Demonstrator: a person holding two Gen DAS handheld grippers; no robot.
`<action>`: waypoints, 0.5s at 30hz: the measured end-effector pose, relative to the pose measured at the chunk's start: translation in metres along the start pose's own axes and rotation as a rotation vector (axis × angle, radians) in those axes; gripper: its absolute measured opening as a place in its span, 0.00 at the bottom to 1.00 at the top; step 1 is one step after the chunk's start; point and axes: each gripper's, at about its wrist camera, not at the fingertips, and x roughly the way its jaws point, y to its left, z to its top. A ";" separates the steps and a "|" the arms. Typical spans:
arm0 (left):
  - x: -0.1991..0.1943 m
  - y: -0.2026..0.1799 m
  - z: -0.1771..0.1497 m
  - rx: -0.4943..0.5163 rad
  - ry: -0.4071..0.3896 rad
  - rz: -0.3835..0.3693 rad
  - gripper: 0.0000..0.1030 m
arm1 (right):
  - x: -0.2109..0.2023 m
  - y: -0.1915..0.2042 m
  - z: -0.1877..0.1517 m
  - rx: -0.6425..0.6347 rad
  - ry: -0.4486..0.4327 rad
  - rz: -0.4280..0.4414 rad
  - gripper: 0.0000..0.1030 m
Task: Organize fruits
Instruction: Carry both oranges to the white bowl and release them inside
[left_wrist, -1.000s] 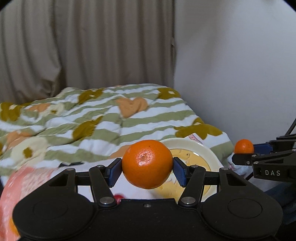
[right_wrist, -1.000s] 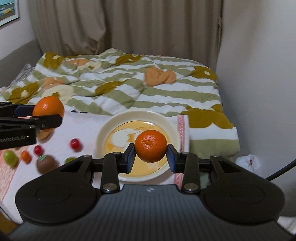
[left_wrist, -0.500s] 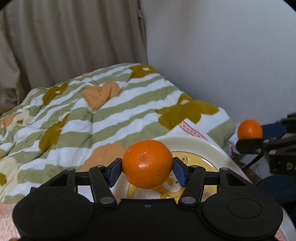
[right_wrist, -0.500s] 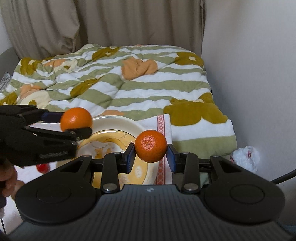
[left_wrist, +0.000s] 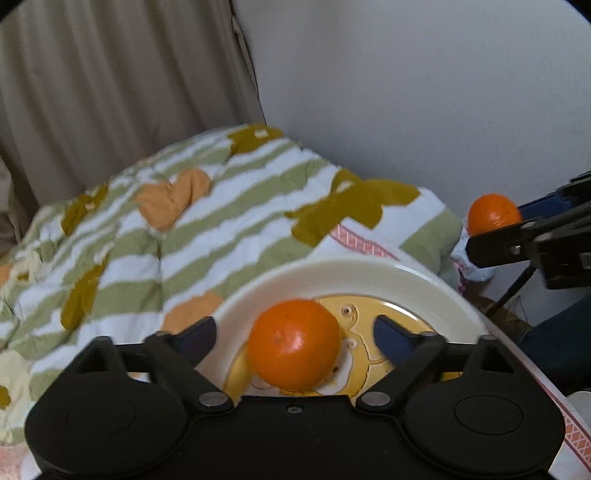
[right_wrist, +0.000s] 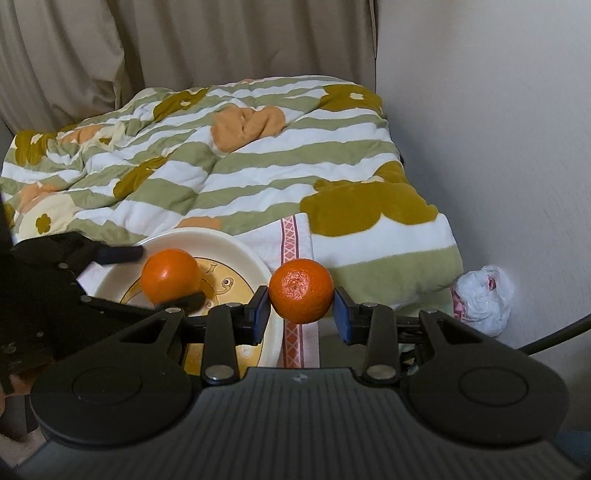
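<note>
Two oranges are in play. One orange (left_wrist: 293, 344) is seen sitting on the cream plate (left_wrist: 424, 291) over its yellow cartoon centre, right between the spread fingers of the left gripper (left_wrist: 291, 338). Those blue pads are parted wide, with a clear gap left on both sides of the fruit, so nothing is being gripped there. In the right wrist view, the same orange (right_wrist: 170, 275) is shown resting on the plate (right_wrist: 236, 251).

Over on the other side, a second orange (right_wrist: 301, 290) is pinched snugly between the blue pads of the right gripper (right_wrist: 301, 314), held up off the surface just past the plate's right rim, above a white cloth with a red patterned stripe (right_wrist: 291, 236). A striped green and white quilt (right_wrist: 258, 173) is spread out behind everything.
</note>
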 end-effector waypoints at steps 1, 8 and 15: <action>-0.004 0.001 0.000 0.002 -0.002 0.005 0.94 | -0.001 0.000 0.001 -0.003 -0.003 0.003 0.50; -0.036 0.019 -0.004 -0.085 0.007 0.043 0.97 | -0.005 0.006 0.005 -0.059 -0.011 0.049 0.50; -0.064 0.039 -0.015 -0.202 0.017 0.081 0.98 | 0.008 0.028 0.009 -0.151 0.004 0.104 0.50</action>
